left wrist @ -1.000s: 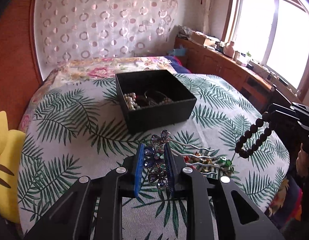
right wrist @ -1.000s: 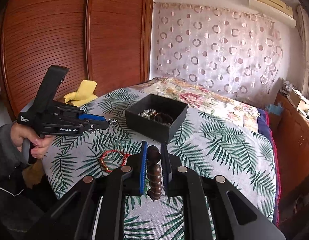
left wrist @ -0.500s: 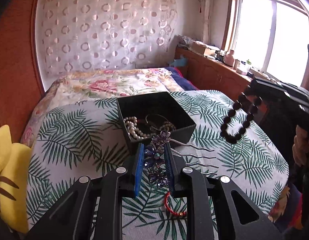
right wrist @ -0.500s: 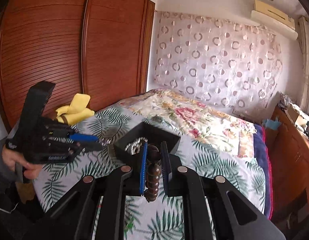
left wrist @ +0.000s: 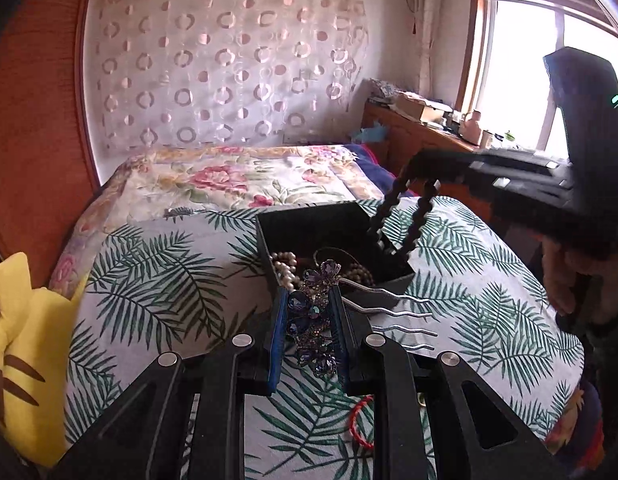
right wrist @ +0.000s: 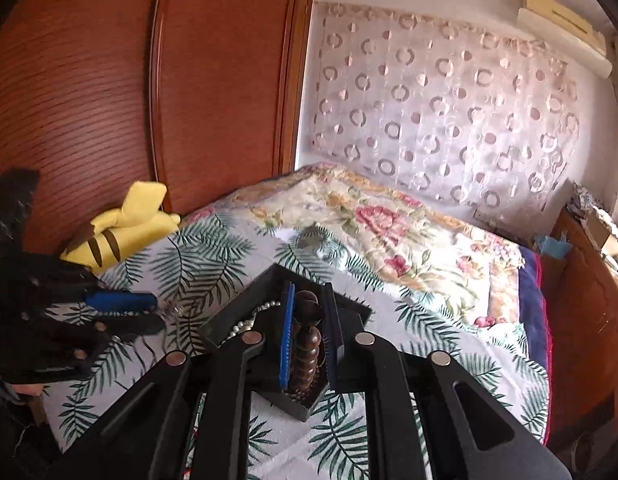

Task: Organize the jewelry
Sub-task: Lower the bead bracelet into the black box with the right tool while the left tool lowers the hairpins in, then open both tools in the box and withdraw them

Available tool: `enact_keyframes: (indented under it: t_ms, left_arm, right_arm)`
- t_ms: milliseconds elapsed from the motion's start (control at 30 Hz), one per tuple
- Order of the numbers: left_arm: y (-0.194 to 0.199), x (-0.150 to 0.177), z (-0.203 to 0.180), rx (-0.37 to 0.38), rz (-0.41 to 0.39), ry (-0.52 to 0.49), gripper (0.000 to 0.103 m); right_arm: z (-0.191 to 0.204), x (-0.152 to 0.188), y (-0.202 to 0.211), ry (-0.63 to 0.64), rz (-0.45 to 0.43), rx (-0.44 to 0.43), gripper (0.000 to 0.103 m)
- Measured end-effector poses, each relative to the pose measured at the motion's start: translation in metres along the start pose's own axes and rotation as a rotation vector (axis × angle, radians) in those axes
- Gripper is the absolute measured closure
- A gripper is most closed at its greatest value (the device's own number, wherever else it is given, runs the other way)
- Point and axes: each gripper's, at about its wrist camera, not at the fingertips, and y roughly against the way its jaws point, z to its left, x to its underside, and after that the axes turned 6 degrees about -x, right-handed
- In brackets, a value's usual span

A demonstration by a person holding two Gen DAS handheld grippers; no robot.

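Observation:
My left gripper [left wrist: 309, 300] is shut on a blue and purple jewelled hair comb [left wrist: 311, 320], whose silver prongs [left wrist: 393, 314] stick out to the right, just in front of the black box [left wrist: 309, 216]. My right gripper [right wrist: 309, 300] is shut on a dark brown bead bracelet [right wrist: 307, 340]. In the left wrist view the bead bracelet [left wrist: 401, 220] hangs as a loop from the right gripper [left wrist: 423, 164], its lower end inside the box's right corner. A pearl string [left wrist: 283, 266] lies in the box [right wrist: 349, 308]. The left gripper [right wrist: 149, 314] shows at the left.
A red cord bracelet [left wrist: 359, 420] lies on the palm-leaf cloth [left wrist: 157, 280] under my left gripper. A yellow plush toy [left wrist: 25, 360] sits at the table's left edge, before a wooden wardrobe [right wrist: 89, 100]. A floral bed [left wrist: 229, 180] stands behind, a wooden cabinet [left wrist: 425, 136] under the window.
The right gripper has carried the bead bracelet leftward until it hangs over the box. The left gripper, still holding the comb, has risen a little and come nearer the box.

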Motion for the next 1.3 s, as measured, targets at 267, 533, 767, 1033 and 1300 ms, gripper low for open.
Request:
enact_keyframes:
  t_ms: [267,533,767,1033,1300]
  left_arm:
    - [-0.015,-0.013,0.011,-0.028,0.002,0.009,0.084]
    - [-0.045,-0.035,0.007,-0.042,0.023,0.006,0.084]
    - [-0.077,-0.046,-0.004,-0.059,0.052,0.003,0.084]
    - [-0.11,-0.049,-0.012,-0.066,0.093,0.002,0.084]
    - [-0.109,-0.045,-0.016,-0.056,0.096,0.003,0.07]
  right_arm:
    - [-0.006,0.015,-0.04,-0.065,0.087,-0.024,0.088]
    - [-0.022,0.02,-0.032,-0.128,0.056,-0.026,0.067]
    - [-0.027,0.035,-0.014,-0.136,0.042,-0.001,0.067]
    - [-0.014,0.058,0.003,-0.112,0.042,0.006,0.067]
    - [-0.006,0.077,0.011,-0.132,0.05,-0.019,0.067]
